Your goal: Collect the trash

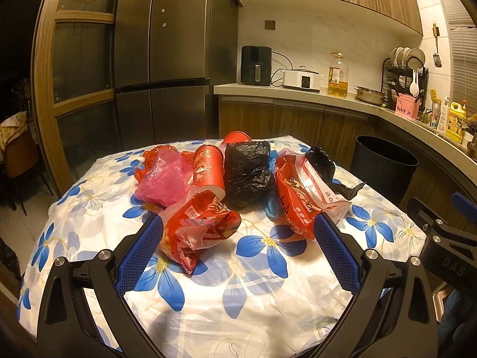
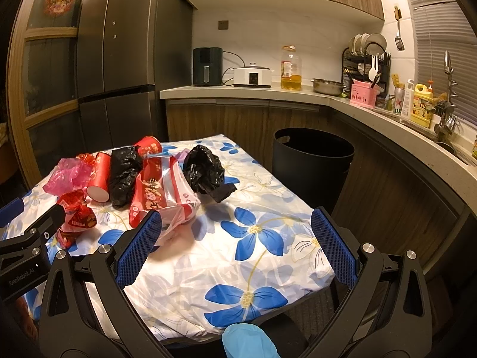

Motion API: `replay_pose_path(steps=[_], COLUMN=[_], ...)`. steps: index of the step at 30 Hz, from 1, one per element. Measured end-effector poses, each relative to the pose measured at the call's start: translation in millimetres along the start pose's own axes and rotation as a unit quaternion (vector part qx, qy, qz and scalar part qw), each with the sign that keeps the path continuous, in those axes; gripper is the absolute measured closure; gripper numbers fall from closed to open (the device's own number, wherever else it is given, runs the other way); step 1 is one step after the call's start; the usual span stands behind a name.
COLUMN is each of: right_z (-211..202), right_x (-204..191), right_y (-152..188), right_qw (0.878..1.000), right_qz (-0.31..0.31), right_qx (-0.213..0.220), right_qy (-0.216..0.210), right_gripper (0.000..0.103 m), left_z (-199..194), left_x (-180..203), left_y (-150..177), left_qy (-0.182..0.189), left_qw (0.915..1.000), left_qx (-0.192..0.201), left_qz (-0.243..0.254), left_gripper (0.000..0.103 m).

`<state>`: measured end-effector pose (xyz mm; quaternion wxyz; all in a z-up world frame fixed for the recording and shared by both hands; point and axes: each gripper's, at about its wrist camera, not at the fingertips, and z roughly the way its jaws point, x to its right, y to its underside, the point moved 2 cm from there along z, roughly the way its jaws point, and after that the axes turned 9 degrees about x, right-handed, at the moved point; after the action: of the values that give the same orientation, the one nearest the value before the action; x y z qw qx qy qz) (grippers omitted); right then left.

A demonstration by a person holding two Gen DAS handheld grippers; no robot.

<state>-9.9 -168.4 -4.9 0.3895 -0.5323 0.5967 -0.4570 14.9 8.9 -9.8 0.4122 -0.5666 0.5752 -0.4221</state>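
Observation:
Trash lies on a table with a blue-flower cloth [image 1: 238, 298]: a crumpled red snack bag [image 1: 202, 226], a pink plastic bag [image 1: 164, 179], a red paper cup [image 1: 208, 170] on its side, a black bag [image 1: 247, 173], a red-and-white wrapper [image 1: 301, 200], a smaller black bag [image 2: 205, 170]. A black trash bin [image 2: 313, 164] stands beyond the table's right corner. My left gripper [image 1: 238, 232] is open, its fingers either side of the red snack bag and wrapper, just short of them. My right gripper [image 2: 235, 229] is open over bare cloth, right of the wrapper [image 2: 161, 197].
A dark fridge [image 1: 161, 44] stands behind the table. A kitchen counter [image 2: 268, 92] with an air fryer, cooker, oil bottle, bowl and dish rack runs along the back and right. A blue glove [image 2: 247, 340] shows at the bottom.

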Motion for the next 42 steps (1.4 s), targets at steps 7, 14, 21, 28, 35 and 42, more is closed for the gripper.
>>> replay_pose_path(steps=[7, 14, 21, 28, 35, 42], right_z=[0.6, 3.9, 11.8, 19.4, 28.3, 48.1], right_x=[-2.6, -2.1, -5.2, -1.9, -2.5, -15.3], right_y=[-1.0, 2.0, 9.3, 12.4, 18.6, 26.4], right_qw=[1.000, 1.000, 1.000, 1.000, 0.999, 0.996], right_qz=[0.000, -0.001, 0.001, 0.003, 0.008, 0.024], right_qx=[0.000, 0.000, -0.003, -0.003, 0.010, 0.006], right_qy=[-0.001, -0.001, -0.004, -0.013, -0.039, -0.090], right_gripper=[0.004, 0.004, 0.004, 0.004, 0.004, 0.008], left_z=[0.1, 0.9, 5.6, 8.5, 17.4, 27.0], left_x=[-0.1, -0.8, -0.1, -0.4, -14.5, -30.0], left_y=[0.0, -0.1, 0.8, 2.7, 9.7, 16.0], left_qy=[0.000, -0.001, -0.002, -0.006, -0.024, -0.047], left_qw=[1.0000, 1.0000, 0.9999, 0.9999, 0.9991, 0.9977], left_qx=[0.000, -0.001, -0.005, -0.004, -0.006, -0.003], left_qz=[-0.001, -0.003, -0.009, -0.013, -0.033, -0.049], left_gripper=[0.006, 0.006, 0.006, 0.006, 0.006, 0.006])
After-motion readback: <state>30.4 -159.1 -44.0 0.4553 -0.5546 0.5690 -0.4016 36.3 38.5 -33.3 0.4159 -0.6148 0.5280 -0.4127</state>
